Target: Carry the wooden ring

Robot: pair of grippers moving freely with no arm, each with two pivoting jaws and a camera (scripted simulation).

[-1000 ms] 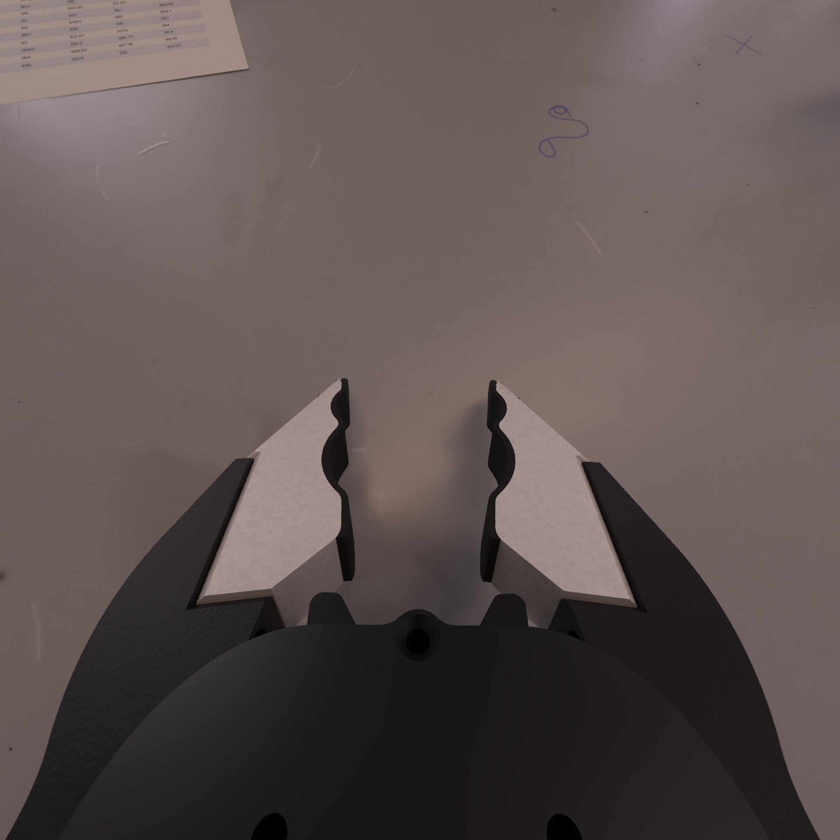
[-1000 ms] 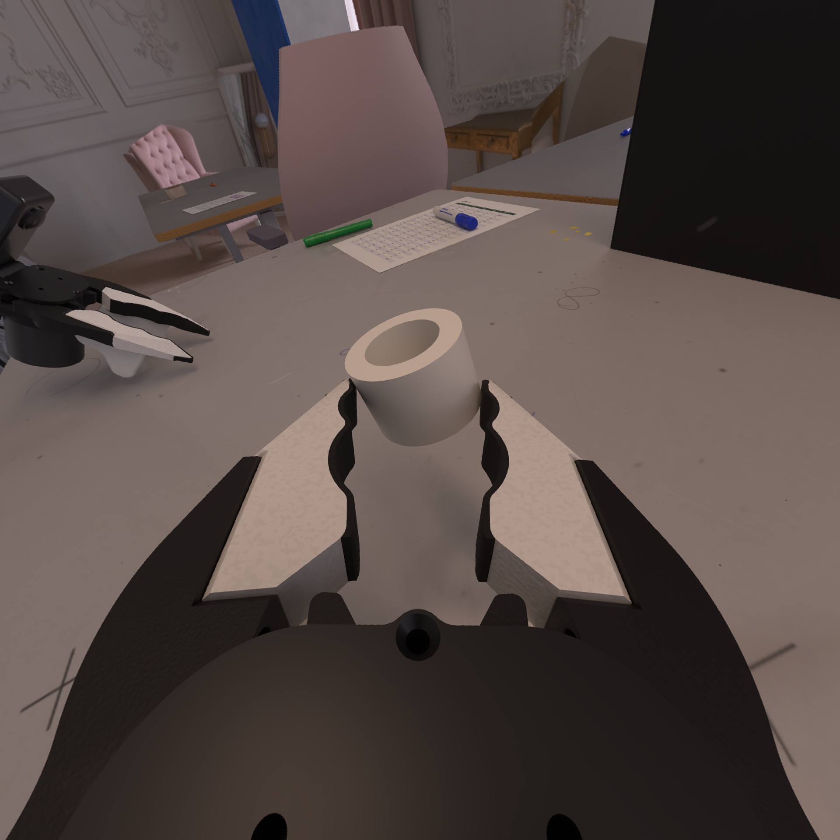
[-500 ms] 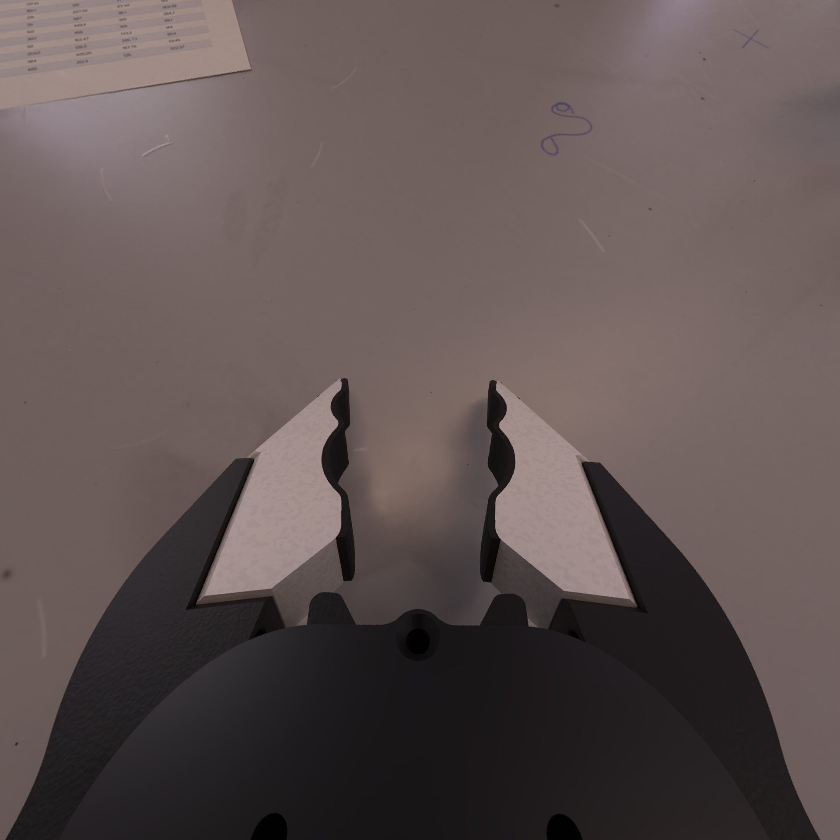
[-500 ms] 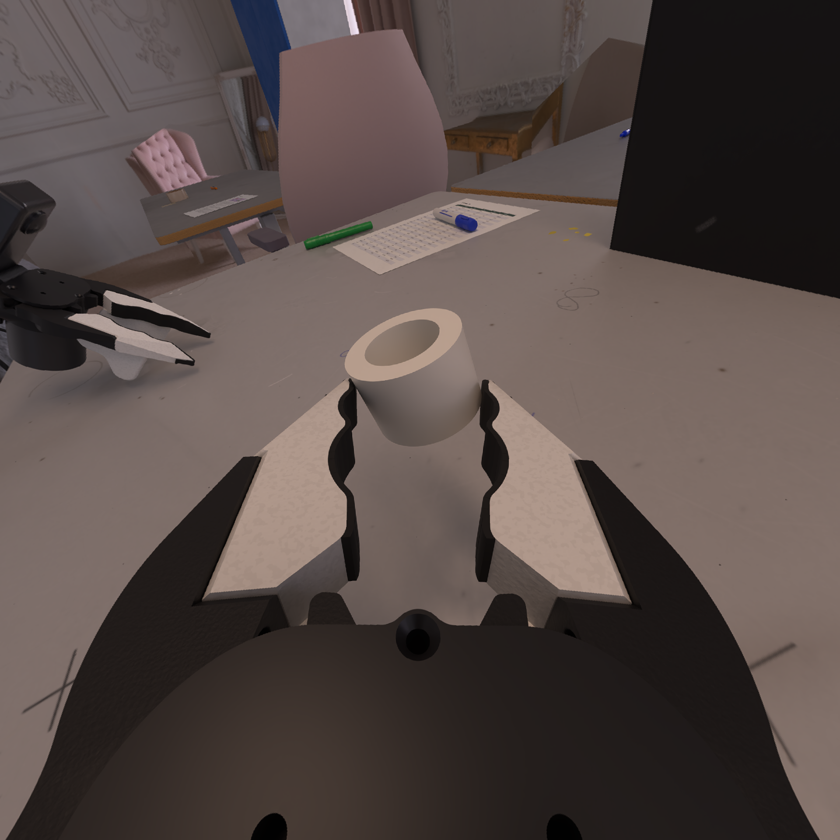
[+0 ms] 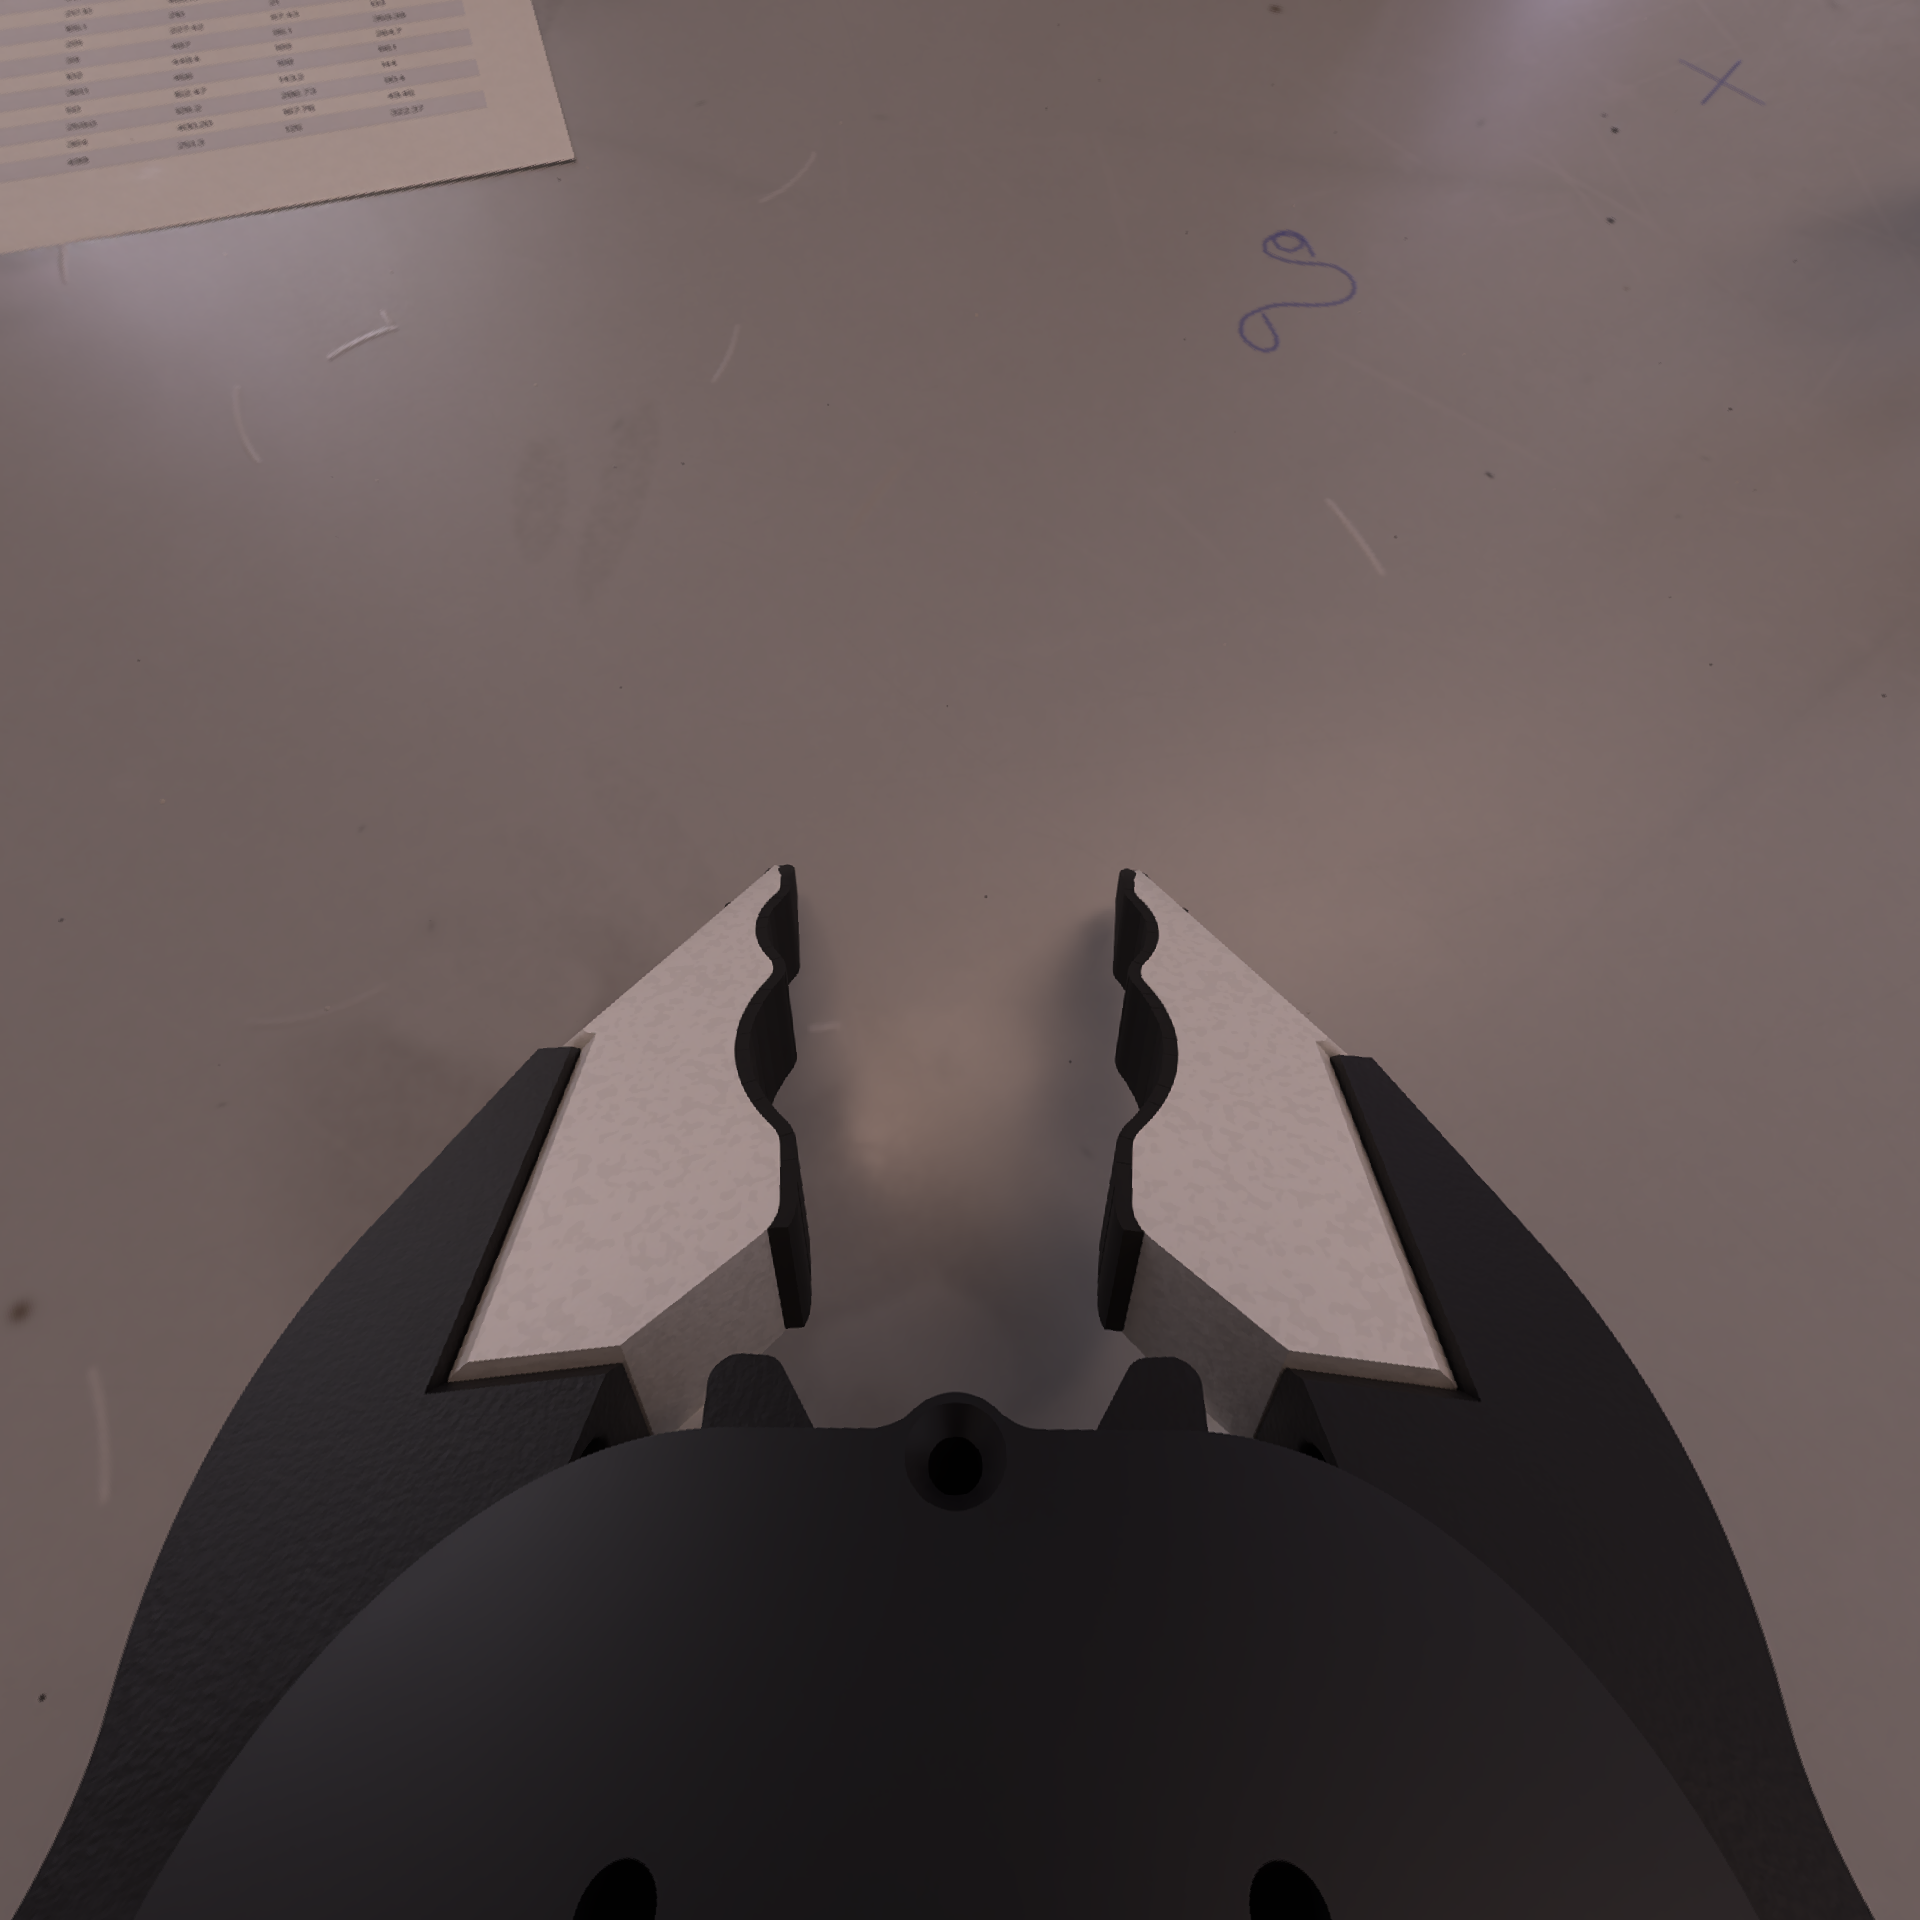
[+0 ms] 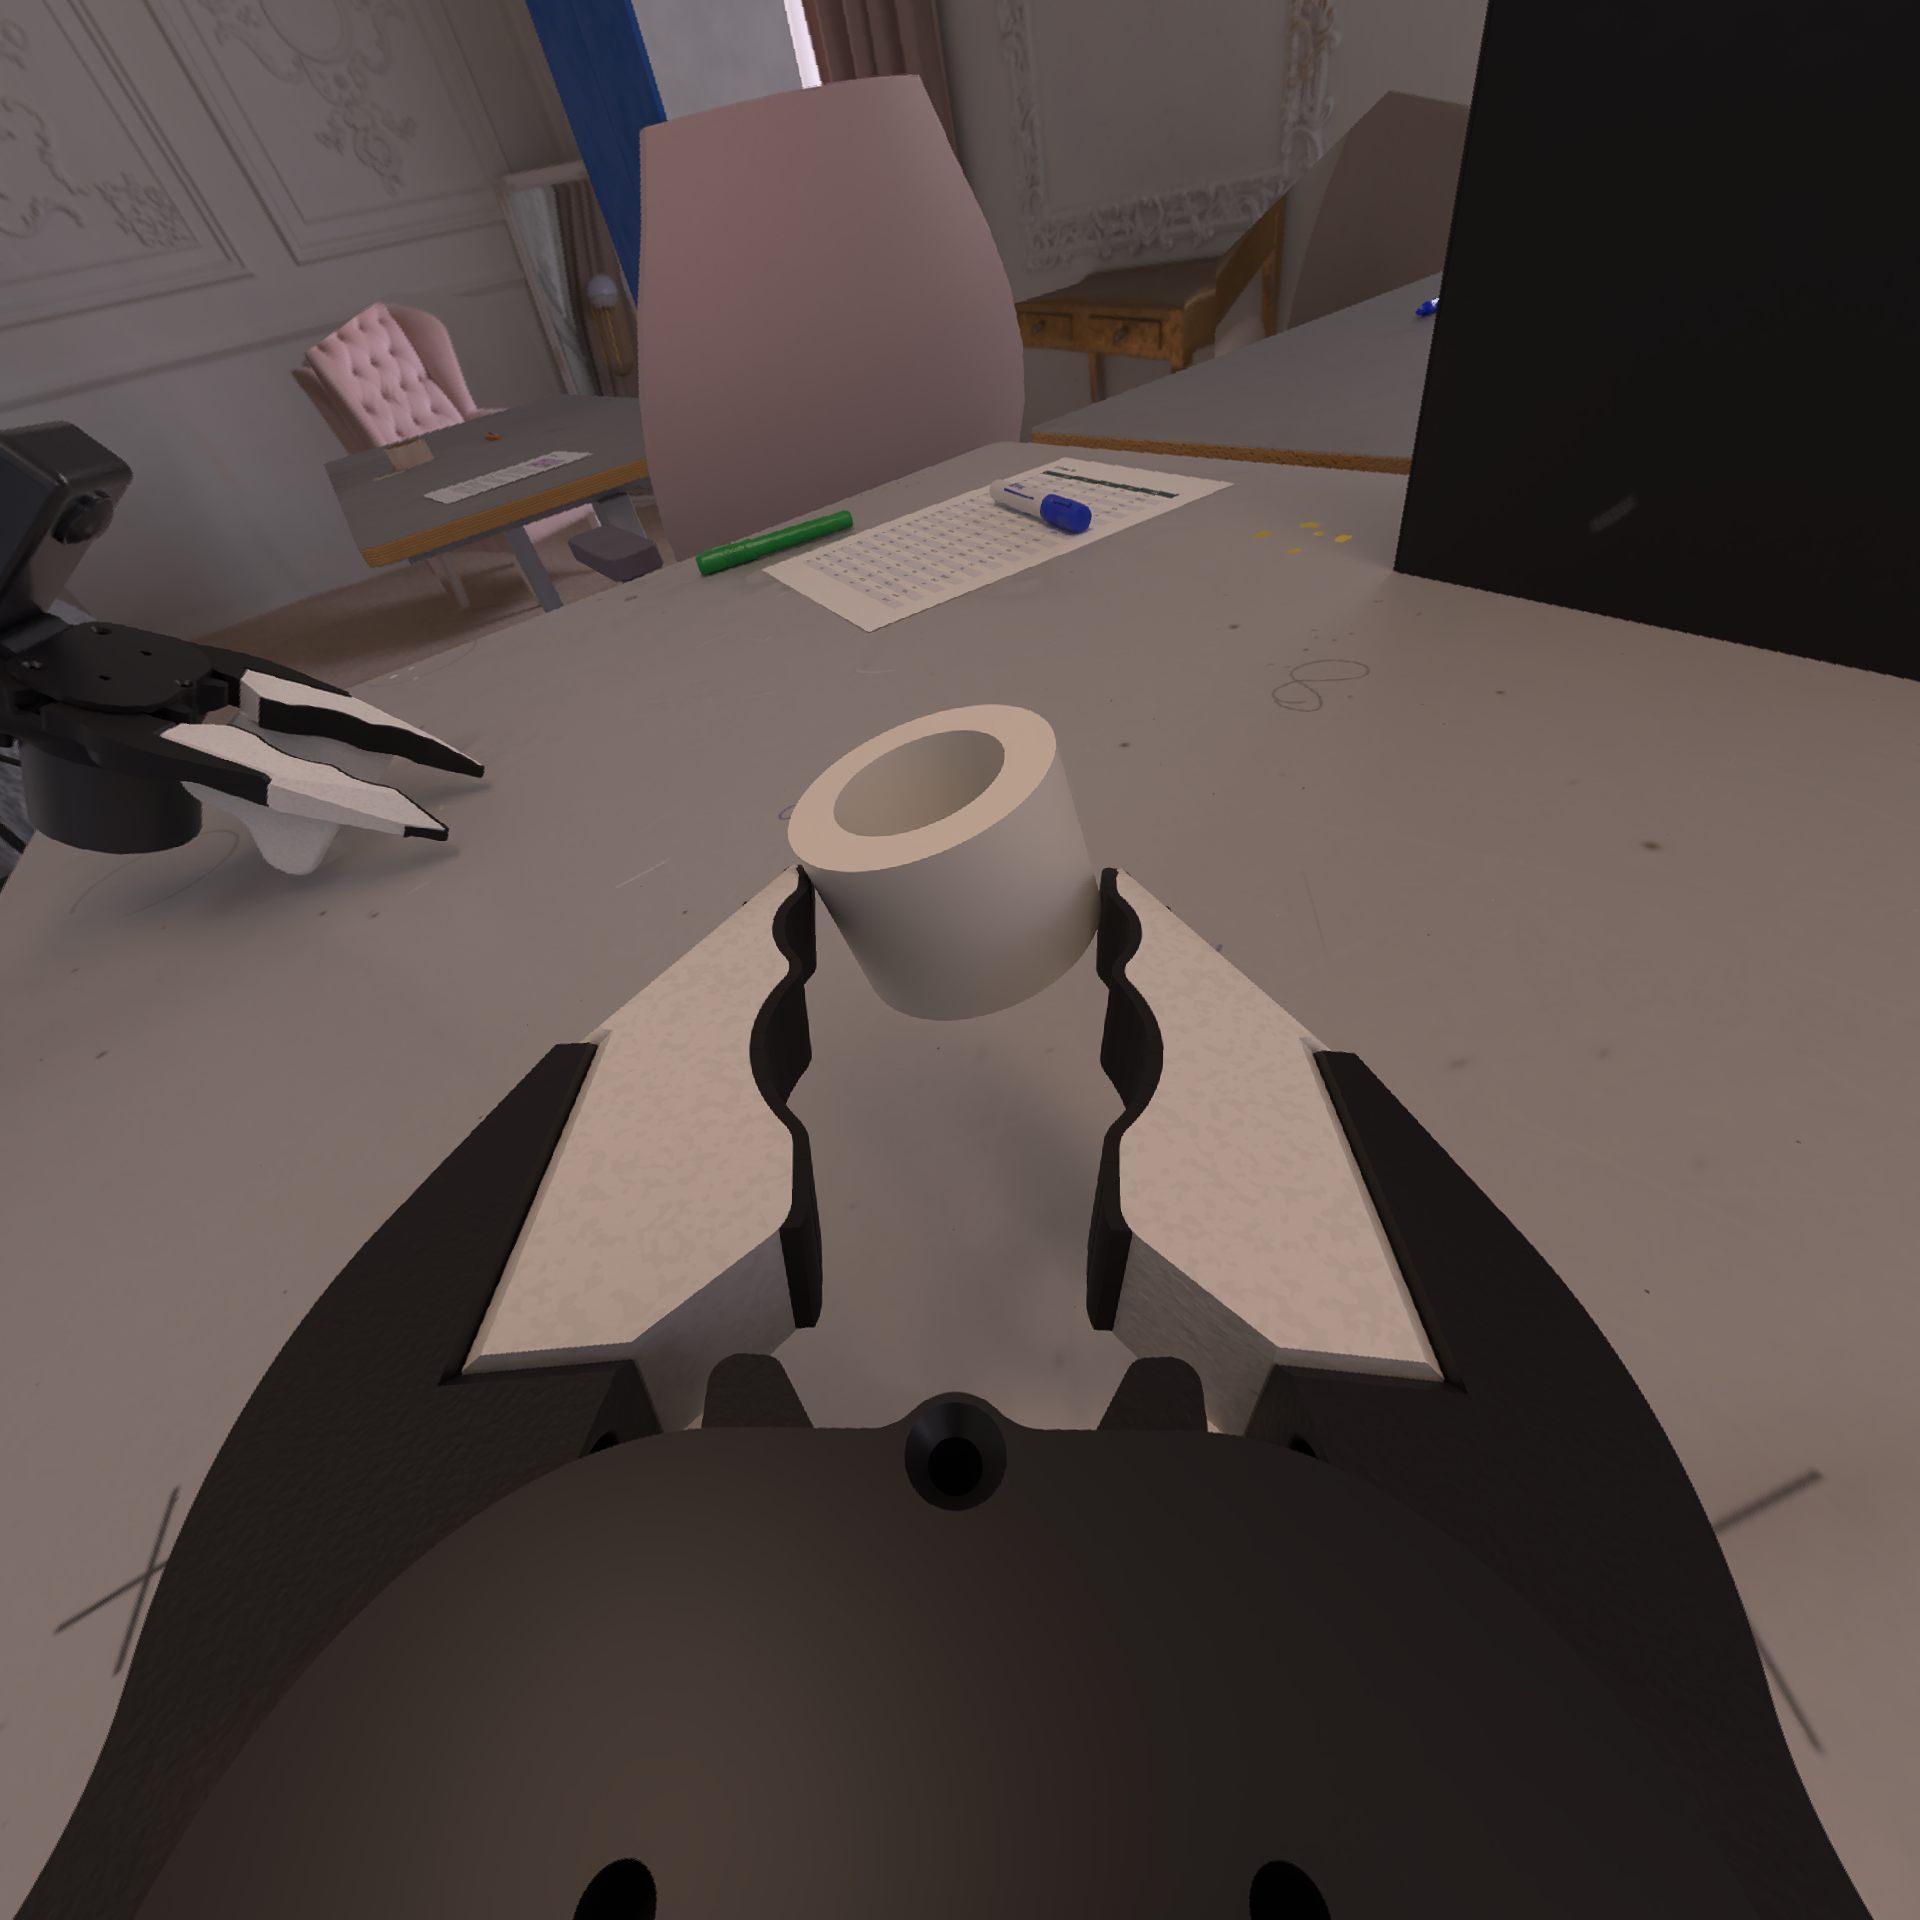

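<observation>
The wooden ring (image 6: 966, 935), a pale thick-walled short tube, sits tilted between the fingertips of my right gripper (image 6: 953, 883), which is shut on its sides. The ring's open end faces up and away from me. The grey table (image 6: 1455, 935) shows below it. My left gripper (image 5: 956, 883) is open and empty, pointing down at the bare tabletop (image 5: 935, 520). It also shows in the right wrist view (image 6: 457, 800), far to the left of the ring and apart from it.
A printed sheet (image 6: 987, 540) with a blue-capped marker (image 6: 1044, 504) and a green marker (image 6: 774, 542) lie at the far table edge. A tall black panel (image 6: 1683, 312) stands at the right. A chair back (image 6: 821, 291) rises behind the table. A sheet corner (image 5: 260, 104) shows top left.
Almost nothing has changed. The left wrist view has drifted very slightly over the tabletop. The right gripper still holds the ring in the same pose.
</observation>
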